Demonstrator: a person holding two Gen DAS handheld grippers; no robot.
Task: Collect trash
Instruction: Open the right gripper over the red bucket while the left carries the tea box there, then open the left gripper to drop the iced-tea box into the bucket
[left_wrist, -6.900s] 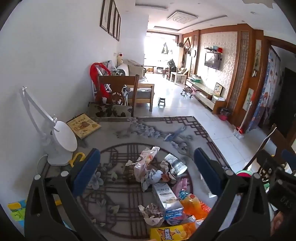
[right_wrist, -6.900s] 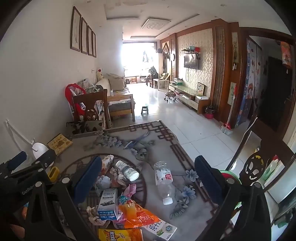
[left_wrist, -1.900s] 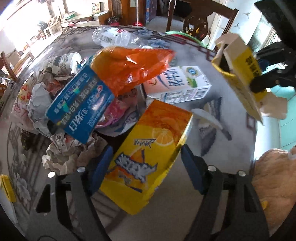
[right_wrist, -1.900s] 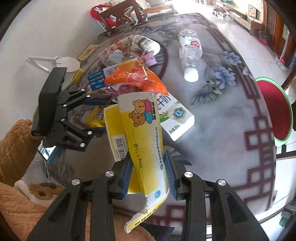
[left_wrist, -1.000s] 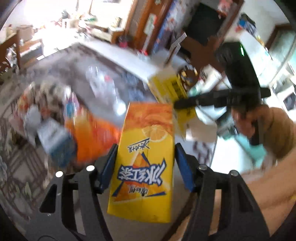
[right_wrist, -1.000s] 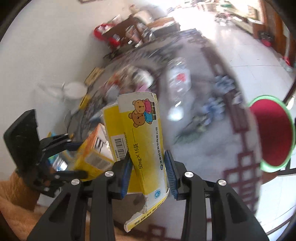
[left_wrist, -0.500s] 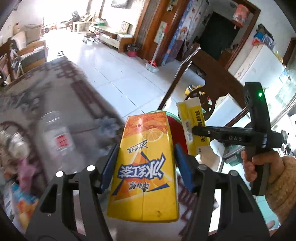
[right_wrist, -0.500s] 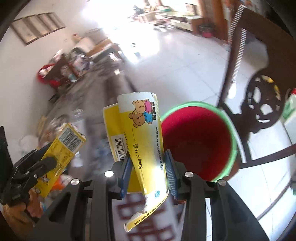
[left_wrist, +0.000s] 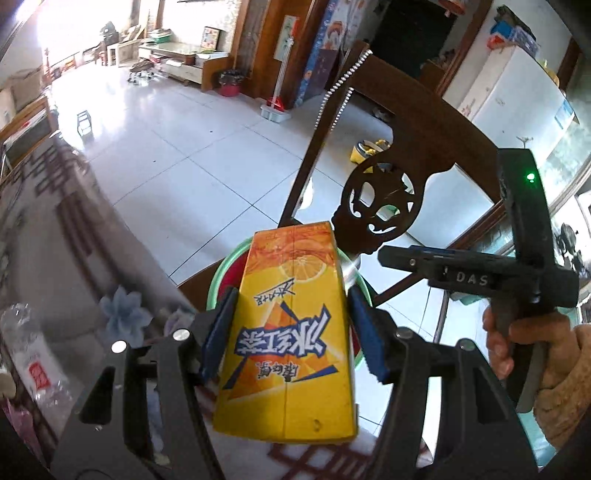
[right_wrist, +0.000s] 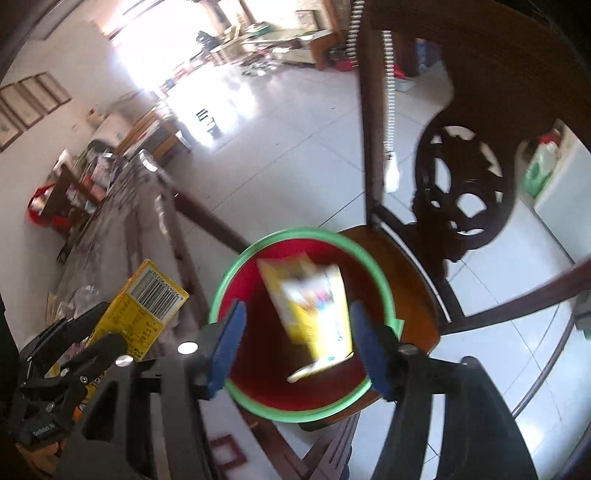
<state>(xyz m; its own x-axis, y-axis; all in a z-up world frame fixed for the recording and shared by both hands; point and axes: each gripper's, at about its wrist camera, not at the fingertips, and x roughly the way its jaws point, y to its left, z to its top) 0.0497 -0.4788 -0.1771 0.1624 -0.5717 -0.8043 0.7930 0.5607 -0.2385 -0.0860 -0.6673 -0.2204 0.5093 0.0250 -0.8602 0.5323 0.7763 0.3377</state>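
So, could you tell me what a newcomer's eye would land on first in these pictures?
Probably the blurred yellow box dropping into the red bin on the wooden chair seat, between the right gripper's just-opened jaws. Next, the orange drink carton clamped in the left gripper, near the bin.

Left gripper (left_wrist: 291, 332) angled down, clamped shut, right gripper (right_wrist: 295, 343) jaws just opened, apparently empty

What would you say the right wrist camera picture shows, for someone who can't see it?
The right gripper has just opened, and a blurred yellow box is between its blue fingers, not touching them, over a red bin with a green rim on a wooden chair. At left, the left gripper holds a yellow carton.
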